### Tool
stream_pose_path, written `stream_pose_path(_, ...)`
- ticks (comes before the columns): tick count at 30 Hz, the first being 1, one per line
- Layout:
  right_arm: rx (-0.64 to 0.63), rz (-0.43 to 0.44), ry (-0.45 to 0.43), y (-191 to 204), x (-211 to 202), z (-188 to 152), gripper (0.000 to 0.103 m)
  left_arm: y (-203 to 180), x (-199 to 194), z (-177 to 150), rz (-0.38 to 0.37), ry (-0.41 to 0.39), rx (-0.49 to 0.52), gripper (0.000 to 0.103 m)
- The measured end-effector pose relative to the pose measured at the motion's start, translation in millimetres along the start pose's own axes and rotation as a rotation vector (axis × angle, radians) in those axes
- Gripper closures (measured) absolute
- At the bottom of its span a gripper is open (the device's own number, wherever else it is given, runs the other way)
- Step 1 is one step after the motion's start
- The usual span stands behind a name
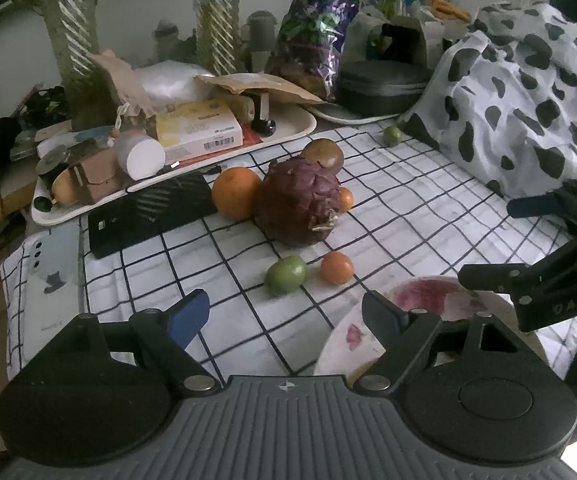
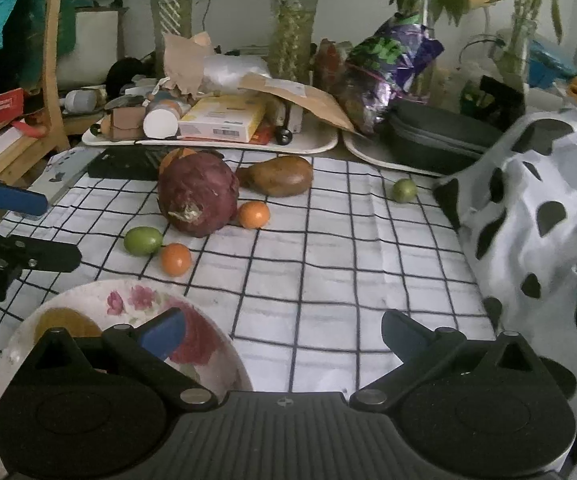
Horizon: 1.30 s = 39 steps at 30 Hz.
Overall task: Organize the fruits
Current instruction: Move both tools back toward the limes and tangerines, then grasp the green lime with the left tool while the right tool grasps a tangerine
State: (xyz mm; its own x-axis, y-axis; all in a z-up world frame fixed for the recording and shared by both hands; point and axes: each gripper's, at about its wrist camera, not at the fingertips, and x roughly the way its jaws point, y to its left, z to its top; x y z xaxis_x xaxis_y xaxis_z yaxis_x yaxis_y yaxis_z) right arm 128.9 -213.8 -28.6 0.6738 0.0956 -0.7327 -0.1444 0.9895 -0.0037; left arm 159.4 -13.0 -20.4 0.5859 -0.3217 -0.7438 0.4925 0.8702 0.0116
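fruits scattered on checked cloth

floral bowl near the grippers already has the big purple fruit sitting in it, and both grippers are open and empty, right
Not quite. The big purple fruit lies on the checked cloth beyond the floral bowl, not in it; the right wrist view shows this. The left gripper and right gripper are indeed open and empty.

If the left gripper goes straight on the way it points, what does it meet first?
Probably the green fruit on the checked cloth, with the small orange just beside it. The open left gripper is empty; depth is uncertain.
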Motion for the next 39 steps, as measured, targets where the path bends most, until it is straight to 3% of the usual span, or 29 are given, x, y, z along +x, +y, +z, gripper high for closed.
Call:
stream_pose_path(11,-0.045,0.103,0.01,6,29,21,0.002,15,24,15,-0.005,0.027,0.049,0.02)
stream_pose_path(17,-0.082,0.173,0.034,17,46,33,0.013,24,36,22,-0.008,0.052,0.078,0.02)
stream_pose_path(27,-0.129,0.268,0.099,37,70,42,0.045,42,45,28,-0.009,0.067,0.074,0.02)
stream_pose_path(39,-0.17,0.296,0.122,53,87,47,0.06,41,48,22,-0.02,0.086,0.102,0.02)
